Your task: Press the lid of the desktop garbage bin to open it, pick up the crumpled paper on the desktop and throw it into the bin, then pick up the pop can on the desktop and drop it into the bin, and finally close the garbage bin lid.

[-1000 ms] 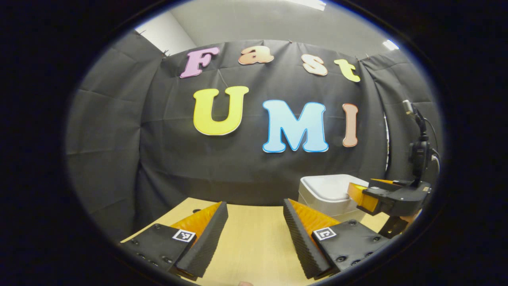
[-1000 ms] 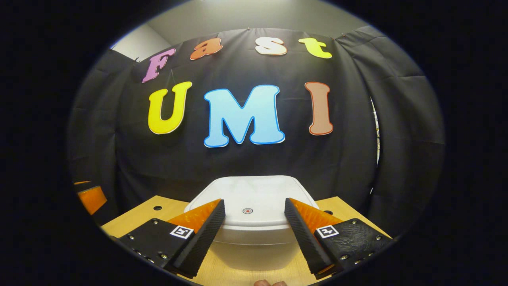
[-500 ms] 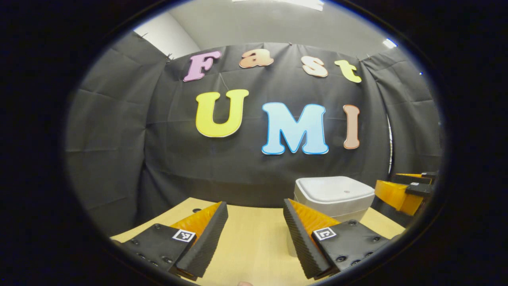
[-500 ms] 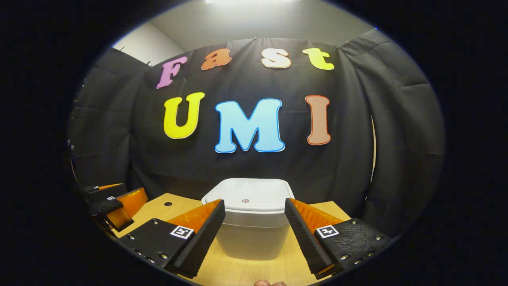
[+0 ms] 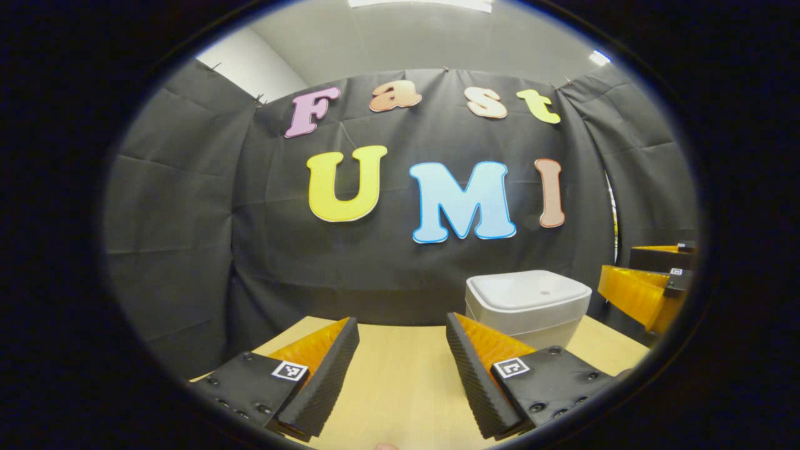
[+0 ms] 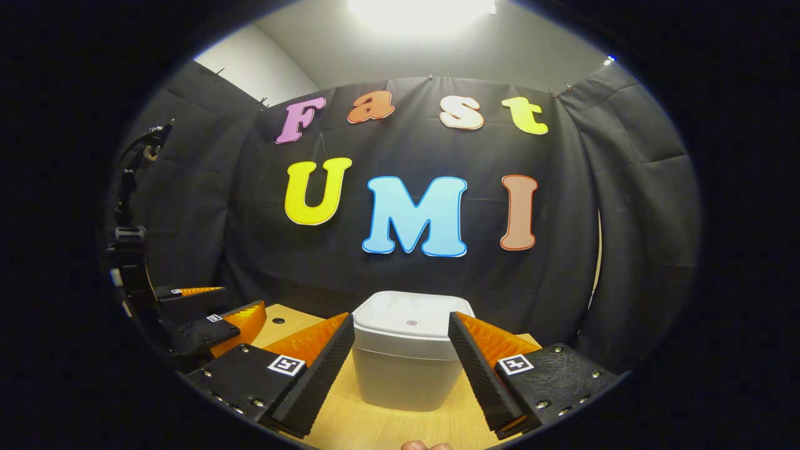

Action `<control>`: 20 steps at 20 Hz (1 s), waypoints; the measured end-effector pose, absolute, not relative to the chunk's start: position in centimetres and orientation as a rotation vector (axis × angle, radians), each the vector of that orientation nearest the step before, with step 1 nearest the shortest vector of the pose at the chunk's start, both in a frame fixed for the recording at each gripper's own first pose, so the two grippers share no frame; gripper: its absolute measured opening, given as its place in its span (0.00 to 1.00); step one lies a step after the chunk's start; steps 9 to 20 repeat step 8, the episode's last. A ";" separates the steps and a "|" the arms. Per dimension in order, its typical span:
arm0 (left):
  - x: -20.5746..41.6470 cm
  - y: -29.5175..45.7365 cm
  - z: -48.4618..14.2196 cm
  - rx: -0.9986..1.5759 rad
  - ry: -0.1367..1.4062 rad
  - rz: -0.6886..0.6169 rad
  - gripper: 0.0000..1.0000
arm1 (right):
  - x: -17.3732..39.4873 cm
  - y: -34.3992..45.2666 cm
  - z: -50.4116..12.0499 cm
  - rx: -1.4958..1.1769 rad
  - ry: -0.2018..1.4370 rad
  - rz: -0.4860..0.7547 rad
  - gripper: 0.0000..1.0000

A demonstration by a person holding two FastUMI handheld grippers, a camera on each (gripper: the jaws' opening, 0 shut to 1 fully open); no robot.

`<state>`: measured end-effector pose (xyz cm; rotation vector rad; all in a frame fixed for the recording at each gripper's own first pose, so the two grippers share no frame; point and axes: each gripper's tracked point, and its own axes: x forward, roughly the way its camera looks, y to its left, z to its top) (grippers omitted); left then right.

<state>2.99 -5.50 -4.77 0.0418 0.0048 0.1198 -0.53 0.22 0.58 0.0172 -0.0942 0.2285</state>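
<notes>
The white garbage bin (image 6: 406, 356) stands on the wooden table (image 6: 375, 425) with its lid down, straight ahead of my right gripper (image 6: 400, 317). That gripper is open and holds nothing; its fingers frame the bin from a short way back without touching it. In the left gripper view the bin (image 5: 528, 306) sits to the right, beyond my open, empty left gripper (image 5: 401, 320), which hovers over bare table (image 5: 400, 387). The right gripper (image 5: 644, 294) appears at the far right edge there. The left gripper (image 6: 206, 319) appears low on the left in the right gripper view.
The black cloth wall (image 5: 281, 250) hangs close behind the table's back edge and the bin. A small dark hole (image 6: 278, 320) marks the tabletop left of the bin. A black pole with cables (image 6: 128, 206) rises above the left gripper.
My right gripper has drawn back from the bin lid, so the bin looks smaller and farther. The lid stays down. The left gripper has barely moved.
</notes>
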 end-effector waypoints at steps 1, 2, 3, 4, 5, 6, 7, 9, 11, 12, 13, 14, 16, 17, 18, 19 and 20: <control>3.1 -5.7 -4.7 0.043 0.003 0.109 0.92 | -0.5 0.2 0.6 0.016 -0.098 0.220 0.97; 3.2 -5.6 -4.7 0.044 0.002 0.103 0.92 | -0.6 0.3 0.6 0.014 -0.096 0.216 0.97; 3.3 -5.6 -4.8 0.041 0.004 0.096 0.92 | -0.7 0.4 0.4 0.013 -0.096 0.211 0.97; 3.3 -5.5 -5.0 0.037 0.005 0.090 0.92 | -0.7 0.3 0.4 0.013 -0.093 0.202 0.96; 3.4 -5.4 -5.2 0.032 0.007 0.085 0.92 | -0.7 0.3 0.3 0.014 -0.093 0.193 0.97; 3.5 -5.3 -5.2 0.031 0.005 0.078 0.92 | -0.9 0.1 0.2 0.016 -0.088 0.182 0.97; 3.6 -5.2 -5.2 0.028 0.000 0.073 0.92 | -0.9 0.1 0.2 0.017 -0.084 0.174 0.97; 3.5 -5.2 -5.1 0.028 -0.007 0.067 0.92 | -1.1 0.1 0.2 0.018 -0.082 0.166 0.96; 3.5 -5.2 -5.1 0.028 -0.007 0.067 0.92 | -1.1 0.1 0.2 0.018 -0.082 0.166 0.96; 3.5 -5.2 -5.1 0.028 -0.007 0.067 0.92 | -1.1 0.1 0.2 0.018 -0.082 0.166 0.96; 3.5 -5.2 -5.1 0.028 -0.007 0.067 0.92 | -1.1 0.1 0.2 0.018 -0.082 0.166 0.96; 3.5 -5.2 -5.1 0.028 -0.007 0.067 0.92 | -1.1 0.1 0.2 0.018 -0.082 0.166 0.96; 3.5 -5.2 -5.1 0.028 -0.007 0.067 0.92 | -1.1 0.1 0.2 0.018 -0.082 0.166 0.96; 3.5 -5.2 -5.1 0.028 -0.007 0.067 0.92 | -1.1 0.1 0.2 0.018 -0.082 0.166 0.96; 3.5 -5.2 -5.1 0.028 -0.007 0.067 0.92 | -1.1 0.1 0.2 0.018 -0.082 0.166 0.96; 3.5 -5.2 -5.1 0.028 -0.007 0.067 0.92 | -1.1 0.1 0.2 0.018 -0.082 0.166 0.96; 3.5 -5.2 -5.1 0.028 -0.007 0.067 0.92 | -1.1 0.1 0.2 0.018 -0.082 0.166 0.96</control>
